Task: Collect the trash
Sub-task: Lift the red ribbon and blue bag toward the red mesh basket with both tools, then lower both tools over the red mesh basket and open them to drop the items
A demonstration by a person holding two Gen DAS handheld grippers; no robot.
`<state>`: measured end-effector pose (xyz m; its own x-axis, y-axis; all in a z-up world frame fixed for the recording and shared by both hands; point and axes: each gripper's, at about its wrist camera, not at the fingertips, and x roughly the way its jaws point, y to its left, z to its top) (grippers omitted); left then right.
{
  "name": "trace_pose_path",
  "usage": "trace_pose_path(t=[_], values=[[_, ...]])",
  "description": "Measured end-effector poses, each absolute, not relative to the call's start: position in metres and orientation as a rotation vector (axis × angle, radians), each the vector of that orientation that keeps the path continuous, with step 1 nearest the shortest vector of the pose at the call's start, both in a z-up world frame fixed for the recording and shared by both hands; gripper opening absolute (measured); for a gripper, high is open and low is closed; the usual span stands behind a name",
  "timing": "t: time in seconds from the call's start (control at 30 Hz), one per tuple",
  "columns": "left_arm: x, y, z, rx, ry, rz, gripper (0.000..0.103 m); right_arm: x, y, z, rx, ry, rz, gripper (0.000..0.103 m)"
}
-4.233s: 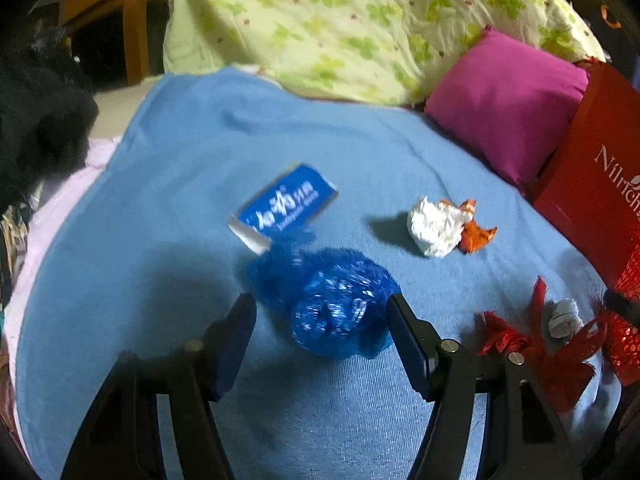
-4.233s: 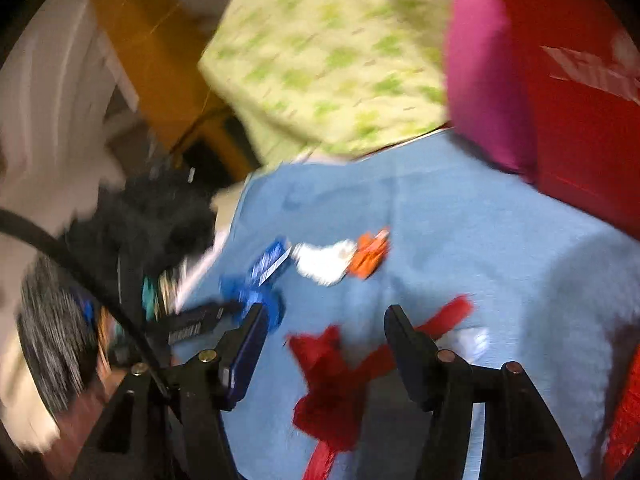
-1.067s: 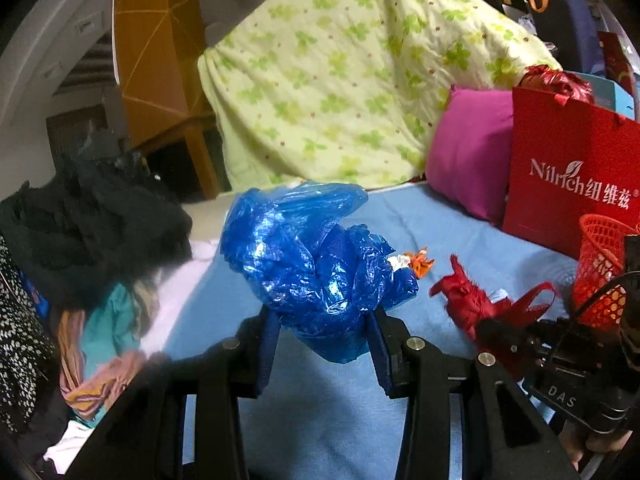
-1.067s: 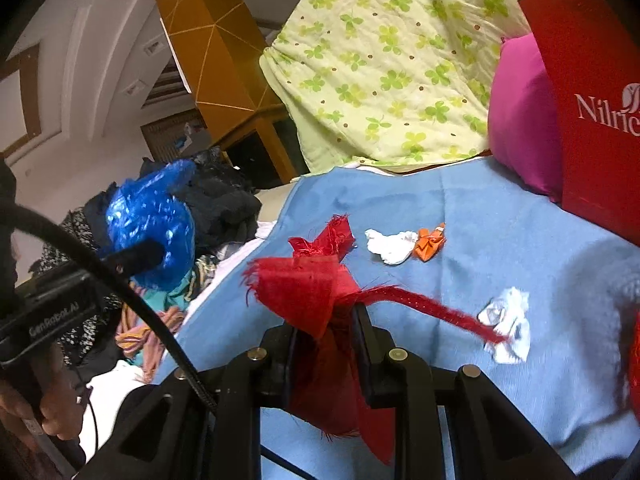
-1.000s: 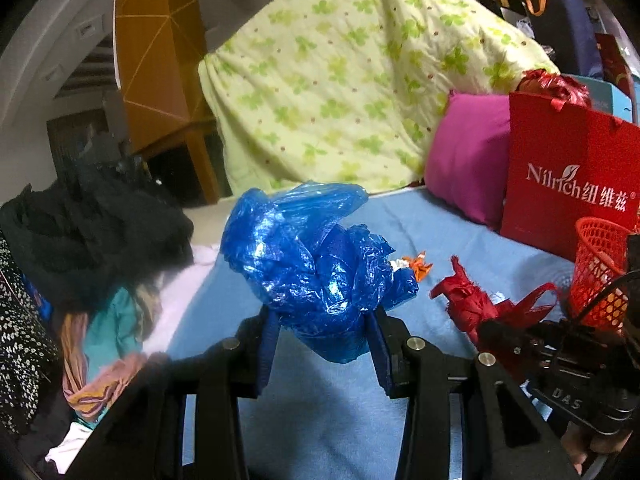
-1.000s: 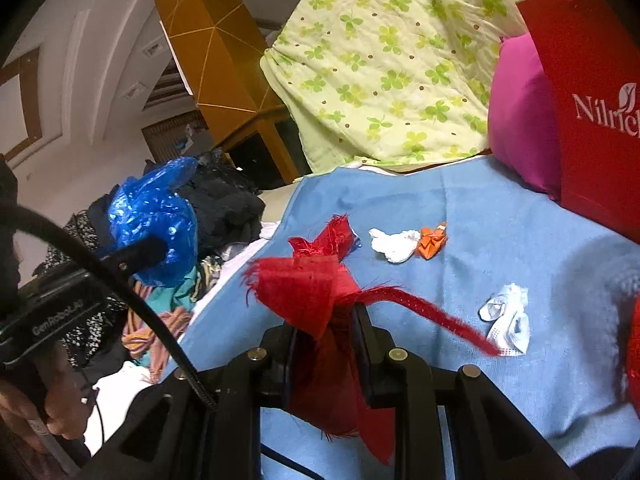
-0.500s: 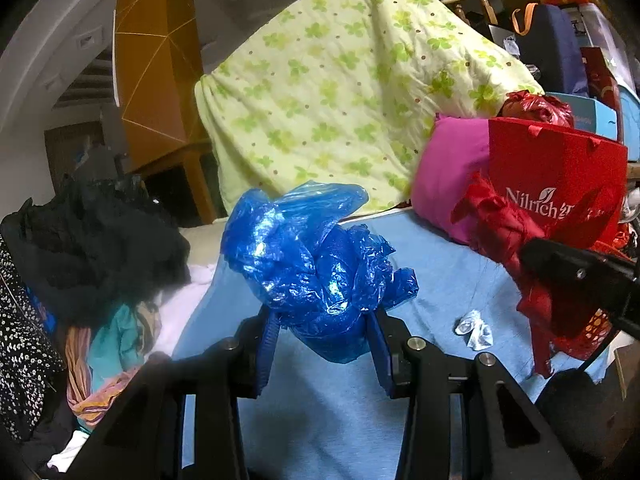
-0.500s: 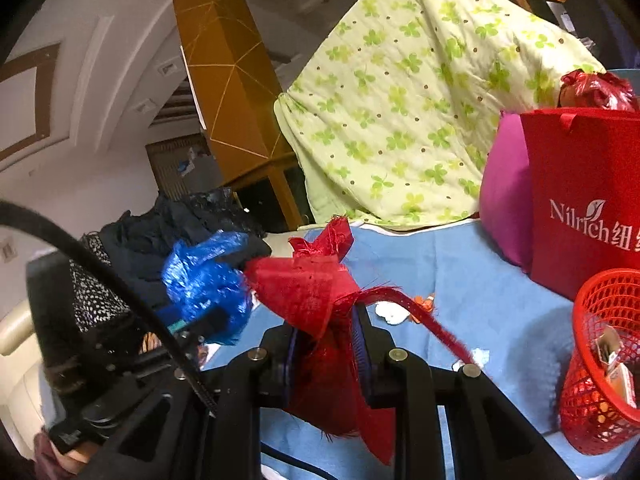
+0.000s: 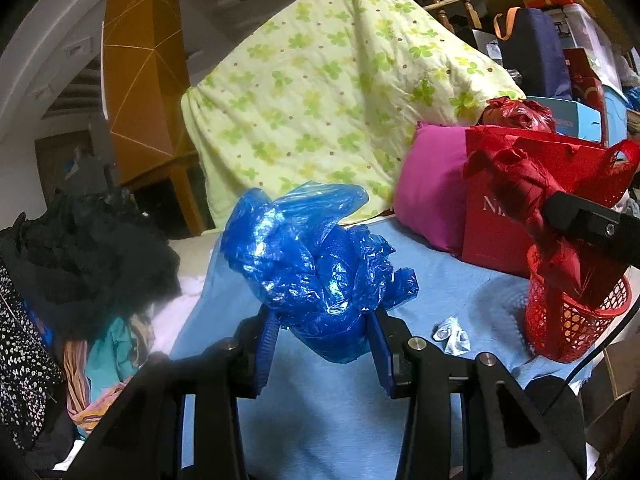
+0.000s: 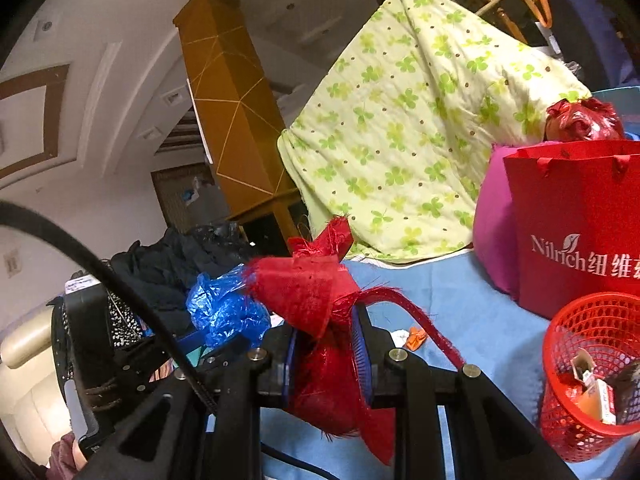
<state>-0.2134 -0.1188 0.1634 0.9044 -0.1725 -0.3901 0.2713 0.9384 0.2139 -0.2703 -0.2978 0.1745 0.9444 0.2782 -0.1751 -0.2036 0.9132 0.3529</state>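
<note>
My left gripper (image 9: 322, 350) is shut on a crumpled blue plastic bag (image 9: 316, 256), held up above the blue bed sheet (image 9: 320, 432). My right gripper (image 10: 326, 354) is shut on a frayed red cloth scrap (image 10: 312, 300). In the left wrist view the red scrap (image 9: 524, 184) hangs over the red mesh basket (image 9: 576, 328). The basket (image 10: 592, 368) sits at the lower right in the right wrist view and holds some wrappers. A white crumpled scrap (image 9: 450, 334) lies on the sheet beside the basket. An orange wrapper (image 10: 416, 338) lies on the sheet.
A red paper bag (image 10: 576, 220) and a pink cushion (image 9: 432, 184) stand behind the basket. A green-patterned quilt (image 9: 332, 92) leans at the back. A pile of dark clothes (image 9: 76, 248) lies at the left of the bed.
Both grippers closed on their items and lifted them off the sheet. The right gripper has carried the red scrap rightward to above the basket. The left gripper stays raised with the blue bag.
</note>
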Motion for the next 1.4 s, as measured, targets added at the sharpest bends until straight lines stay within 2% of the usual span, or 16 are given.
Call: trace_pose_path(t=[1.4], values=[[-0.233,-0.217,0.158,0.381,0.412,-0.413,0.044,-0.335,-0.392,0.169,0.437,0.136,0.073,0.026]])
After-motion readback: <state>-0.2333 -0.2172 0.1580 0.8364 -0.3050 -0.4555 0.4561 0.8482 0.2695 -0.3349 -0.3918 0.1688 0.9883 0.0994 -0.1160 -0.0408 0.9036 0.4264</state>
